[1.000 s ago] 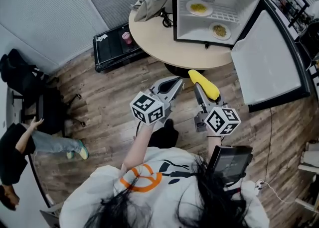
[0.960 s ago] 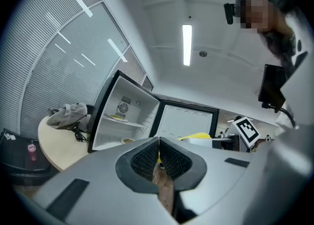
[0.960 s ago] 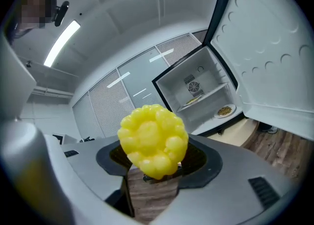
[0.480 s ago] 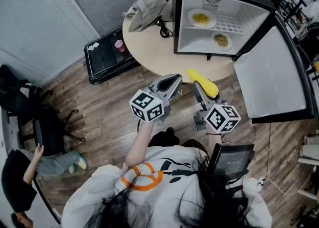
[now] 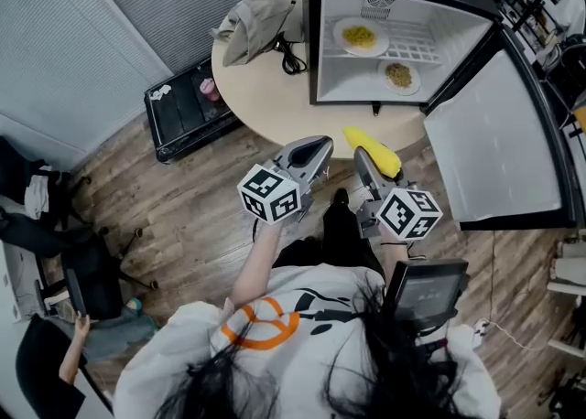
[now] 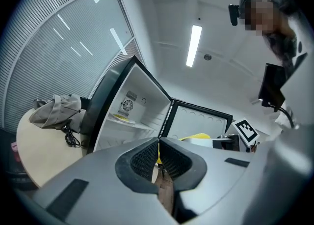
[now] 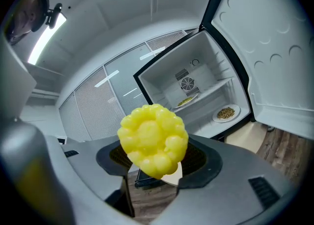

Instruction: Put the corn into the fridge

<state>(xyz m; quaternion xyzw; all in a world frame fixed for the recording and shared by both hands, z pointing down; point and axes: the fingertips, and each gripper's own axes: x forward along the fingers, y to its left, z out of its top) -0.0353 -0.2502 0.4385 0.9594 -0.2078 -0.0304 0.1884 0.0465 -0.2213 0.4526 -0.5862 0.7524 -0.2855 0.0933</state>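
Note:
The yellow corn cob point(image 5: 373, 152) sticks forward out of my right gripper point(image 5: 364, 164), which is shut on it just short of the round table's edge. Seen end-on in the right gripper view, the corn point(image 7: 153, 139) sits between the dark pads, pointing at the open fridge point(image 7: 196, 79). The fridge point(image 5: 331, 60) stands on the table with its door point(image 5: 490, 134) swung wide to the right. My left gripper point(image 5: 320, 145) hovers beside the right one, jaws shut and empty; its tips point(image 6: 158, 143) meet in front of the fridge point(image 6: 132, 106).
Two plates of food sit inside the fridge: one on the shelf point(image 5: 359, 36), one on the floor point(image 5: 398, 75). A grey cloth point(image 5: 256, 5) and a cable lie on the beige table point(image 5: 265, 88). A black crate point(image 5: 183, 106) stands on the wooden floor at left.
Both grippers, the right still holding the corn, have come closer to the table edge and the fridge. The grip on the corn is unchanged.

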